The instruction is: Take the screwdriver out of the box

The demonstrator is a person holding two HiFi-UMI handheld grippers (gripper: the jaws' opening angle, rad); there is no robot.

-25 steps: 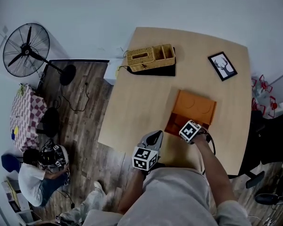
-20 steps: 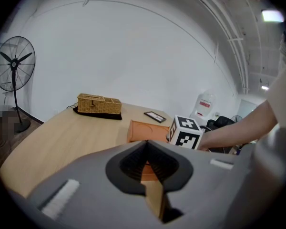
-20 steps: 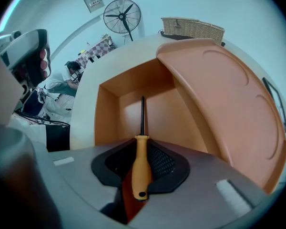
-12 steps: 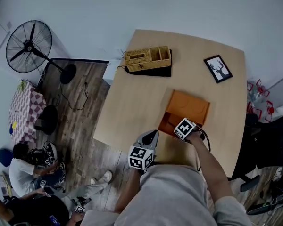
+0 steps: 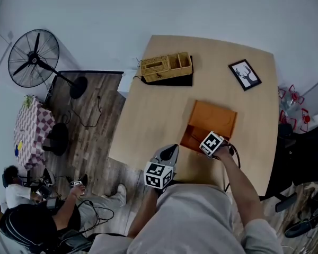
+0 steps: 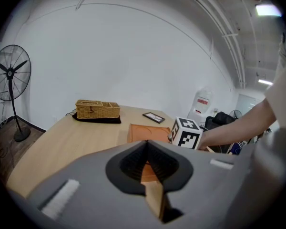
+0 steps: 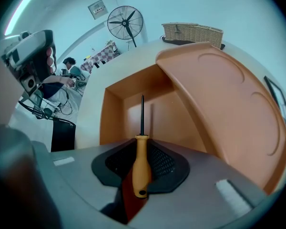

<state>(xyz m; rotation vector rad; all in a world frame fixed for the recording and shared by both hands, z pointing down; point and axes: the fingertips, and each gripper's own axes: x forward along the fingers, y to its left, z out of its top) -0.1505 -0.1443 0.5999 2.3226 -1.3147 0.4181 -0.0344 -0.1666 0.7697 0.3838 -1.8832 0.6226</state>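
Note:
An orange box [image 5: 214, 119] lies open on the wooden table [image 5: 153, 115], its lid tilted back and its tray toward me. My right gripper [image 5: 208, 142] hangs over the tray's near edge, pointing steeply down. In the right gripper view it [image 7: 141, 149] is shut on the screwdriver [image 7: 141, 163] by its yellow-orange handle. The thin dark shaft points into the box [image 7: 128, 109], whose bottom is bare. My left gripper [image 5: 173, 148] stays at the table's front edge, left of the box. In its own view it [image 6: 146, 149] is shut with nothing held.
A wicker basket [image 5: 167, 66] on a dark mat stands at the table's far side, and a framed deer picture [image 5: 246, 74] lies at the far right. A standing fan [image 5: 34, 60] and people sitting on the floor [image 5: 21, 216] are off to the left.
Both grippers and the box keep their places. The people on the floor at the lower left have shifted about.

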